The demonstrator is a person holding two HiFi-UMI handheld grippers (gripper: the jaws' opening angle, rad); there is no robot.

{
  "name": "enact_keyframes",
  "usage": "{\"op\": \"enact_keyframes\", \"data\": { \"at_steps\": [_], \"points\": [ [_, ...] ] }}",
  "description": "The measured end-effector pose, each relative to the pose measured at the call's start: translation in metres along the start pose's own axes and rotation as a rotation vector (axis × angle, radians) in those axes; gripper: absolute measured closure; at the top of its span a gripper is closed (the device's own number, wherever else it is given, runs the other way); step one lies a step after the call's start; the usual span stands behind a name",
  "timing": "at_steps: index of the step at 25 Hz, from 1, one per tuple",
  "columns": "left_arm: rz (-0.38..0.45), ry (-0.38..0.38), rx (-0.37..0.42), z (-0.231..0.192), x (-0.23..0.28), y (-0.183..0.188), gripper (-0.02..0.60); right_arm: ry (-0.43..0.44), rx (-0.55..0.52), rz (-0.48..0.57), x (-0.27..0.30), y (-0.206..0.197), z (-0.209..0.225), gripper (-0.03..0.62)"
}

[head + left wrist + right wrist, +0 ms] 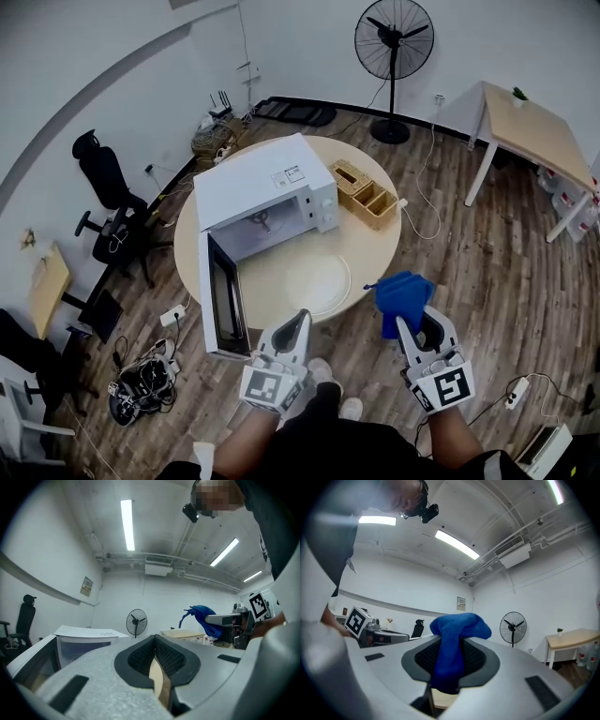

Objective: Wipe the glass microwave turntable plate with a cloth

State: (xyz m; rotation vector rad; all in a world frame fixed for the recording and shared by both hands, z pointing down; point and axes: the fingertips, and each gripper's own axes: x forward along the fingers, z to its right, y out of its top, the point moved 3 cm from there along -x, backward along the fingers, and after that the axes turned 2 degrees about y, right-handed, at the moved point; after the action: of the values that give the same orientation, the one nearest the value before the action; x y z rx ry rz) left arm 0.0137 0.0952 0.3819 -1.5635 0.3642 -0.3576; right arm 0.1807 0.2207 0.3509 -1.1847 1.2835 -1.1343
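Note:
The clear glass turntable plate point(314, 281) lies flat on the round table point(375, 246), in front of the white microwave point(267, 187) whose door point(225, 298) hangs open. My right gripper point(405, 321) is shut on a blue cloth point(403, 298), held just off the table's near right edge; in the right gripper view the blue cloth point(454, 651) bulges out between the pads. My left gripper point(298, 321) sits at the table's near edge, below the plate, with its jaws closed and nothing held. The left gripper point(154, 660) points upward, and the cloth point(206, 618) shows to its right.
A wicker box point(364, 193) stands on the table right of the microwave. A standing fan point(394, 42) is at the back, a wooden desk point(534, 131) at the right, an office chair point(108, 192) at the left. Cables and a power strip point(141, 384) lie on the floor.

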Motion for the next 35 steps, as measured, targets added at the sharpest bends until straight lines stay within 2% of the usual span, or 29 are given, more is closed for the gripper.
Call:
{"op": "enact_keyframes", "data": {
  "at_steps": [8, 13, 20, 27, 31, 35],
  "points": [
    [0.002, 0.072, -0.013, -0.063, 0.036, -0.006, 0.575, 0.077, -0.016, -0.019, 0.087, -0.006, 0.012, 0.503],
    [0.017, 0.082, 0.031, -0.101, 0.057, 0.004, 0.575, 0.113, -0.079, -0.005, 0.138, 0.008, 0.010, 0.503],
    [0.022, 0.095, -0.025, -0.144, 0.078, 0.007, 0.575, 0.165, -0.066, -0.036, 0.205, 0.003, 0.004, 0.503],
    [0.071, 0.120, -0.091, -0.171, 0.087, 0.005, 0.575, 0.215, -0.020, -0.003, 0.249, -0.008, 0.000, 0.503],
    [0.038, 0.165, -0.106, -0.182, 0.089, -0.008, 0.575, 0.267, 0.008, -0.032, 0.270, -0.024, -0.005, 0.503],
    [0.001, 0.225, -0.135, -0.190, 0.096, -0.028, 0.575, 0.340, 0.098, -0.076, 0.289, -0.042, -0.007, 0.503]
  ]
}}
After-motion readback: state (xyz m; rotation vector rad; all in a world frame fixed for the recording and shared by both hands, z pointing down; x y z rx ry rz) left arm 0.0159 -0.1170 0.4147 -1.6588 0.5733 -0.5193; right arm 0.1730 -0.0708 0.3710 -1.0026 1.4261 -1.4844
